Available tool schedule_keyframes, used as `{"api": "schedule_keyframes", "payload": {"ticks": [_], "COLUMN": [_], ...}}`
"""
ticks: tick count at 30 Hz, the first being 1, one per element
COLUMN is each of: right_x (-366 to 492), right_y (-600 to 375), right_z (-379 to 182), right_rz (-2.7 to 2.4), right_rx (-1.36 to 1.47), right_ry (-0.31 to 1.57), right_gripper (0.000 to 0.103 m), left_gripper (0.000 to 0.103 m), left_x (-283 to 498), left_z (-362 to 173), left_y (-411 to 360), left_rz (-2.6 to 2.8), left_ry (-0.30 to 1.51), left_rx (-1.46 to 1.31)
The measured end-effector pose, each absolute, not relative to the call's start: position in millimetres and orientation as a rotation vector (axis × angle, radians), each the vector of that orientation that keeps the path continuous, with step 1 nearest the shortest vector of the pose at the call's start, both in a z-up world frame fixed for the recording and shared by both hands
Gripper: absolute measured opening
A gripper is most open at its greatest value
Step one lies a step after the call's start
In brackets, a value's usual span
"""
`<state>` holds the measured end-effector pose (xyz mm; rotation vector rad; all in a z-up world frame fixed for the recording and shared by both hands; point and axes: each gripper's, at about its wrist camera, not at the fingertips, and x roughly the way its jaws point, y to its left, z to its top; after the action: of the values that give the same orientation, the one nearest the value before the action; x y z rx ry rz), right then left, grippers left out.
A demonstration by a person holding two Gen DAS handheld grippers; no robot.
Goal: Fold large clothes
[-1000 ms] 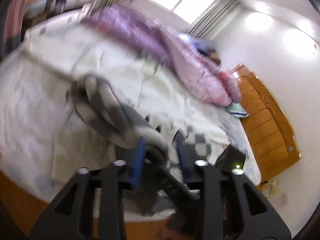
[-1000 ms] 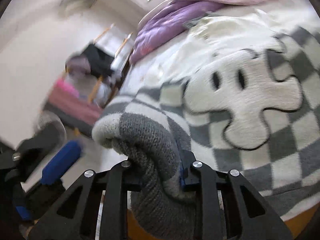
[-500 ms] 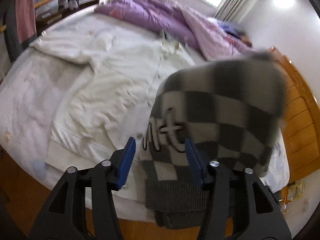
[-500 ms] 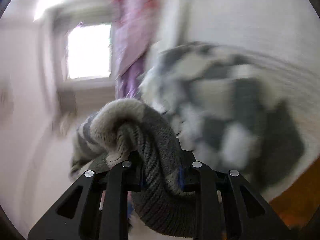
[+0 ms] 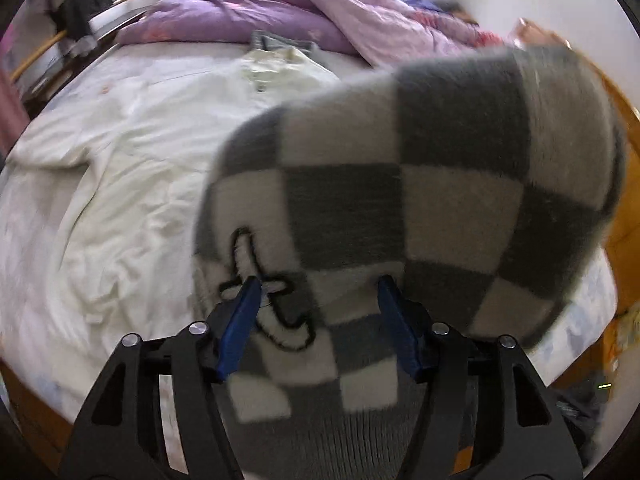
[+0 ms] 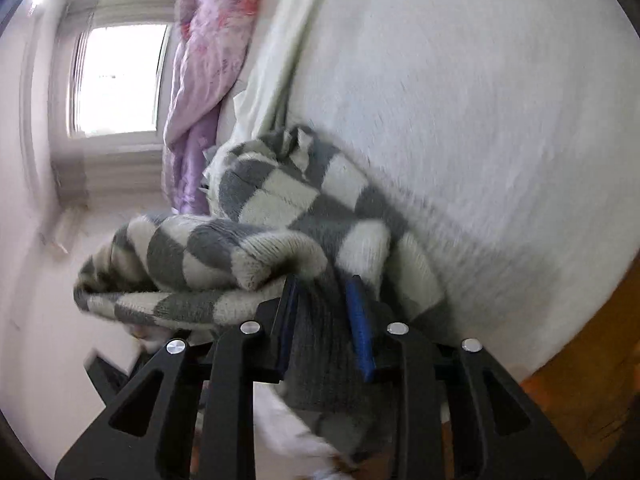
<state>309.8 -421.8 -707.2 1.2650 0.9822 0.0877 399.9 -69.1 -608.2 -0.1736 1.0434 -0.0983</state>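
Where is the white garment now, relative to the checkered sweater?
In the left wrist view, the white garment lies spread on the bed, left of the checkered sweater.

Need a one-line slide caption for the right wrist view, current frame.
Right gripper clamps the ribbed edge of a gray-and-white checkered sweater beside the white bed.

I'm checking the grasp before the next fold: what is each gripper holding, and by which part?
The right gripper is shut on the checkered sweater, pinching its grey ribbed edge. The left gripper is open around the sweater, gripping nothing.
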Motion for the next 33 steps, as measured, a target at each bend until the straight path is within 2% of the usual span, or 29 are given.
{"api": "schedule_keyframes", "payload": {"ticks": [2,3,4,6,11,15,16,17,18,19,26,30,33], "right_x": [313,320,324,339,387,443,452,458,461,465,466,485,512], "right_y": [-425,-421,-415,-391,-324,-277,-269,-264,-261,-261,-318,-354,-360], "right_z": [-677,-655,-641,-601,-557,-568,-575,-576,-579,-582,-600,-629,-664], "right_rz": [0.078,0.077,0.091,0.112,0.2,0.284,0.322,0.341,0.342,0.338,0.211,0.138,0.12], "right_rx": [1.097,0.979,0.9,0.708,0.498,0.398,0.396,0.389,0.384,0.405,0.593,0.659,0.648], "right_ry": [0.953,0.948,0.935,0.885,0.863,0.949,0.983,0.985,0.97,0.971,0.978,1.052,1.13], "right_gripper": [0.028,0.037,0.051,0.069,0.074,0.075,0.073,0.065,0.034,0.011,0.01,0.01,0.011], "left_gripper": [0.063,0.063,0.063,0.063,0.063,0.063,0.063,0.063,0.063,0.063,0.068,0.069,0.075], "left_x": [412,416,417,417,422,425,425,425,425,426,426,452,476], "left_z": [-616,-619,-619,-617,-617,-615,-615,-615,-615,-614,-590,-607,-622], "left_y": [-74,-74,-76,-78,-69,-58,-56,-55,-53,-50,7,11,-10], "left_rz": [-0.128,-0.159,-0.182,-0.217,-0.322,-0.387,-0.401,-0.408,-0.415,-0.425,-0.35,-0.209,-0.169], "left_ry": [1.066,1.078,1.085,1.095,1.135,1.154,1.155,1.156,1.155,1.152,1.071,1.11,1.148], "left_rx": [-0.144,-0.138,-0.132,-0.104,-0.133,-0.175,-0.183,-0.188,-0.192,-0.208,-0.497,-0.491,-0.45]}}
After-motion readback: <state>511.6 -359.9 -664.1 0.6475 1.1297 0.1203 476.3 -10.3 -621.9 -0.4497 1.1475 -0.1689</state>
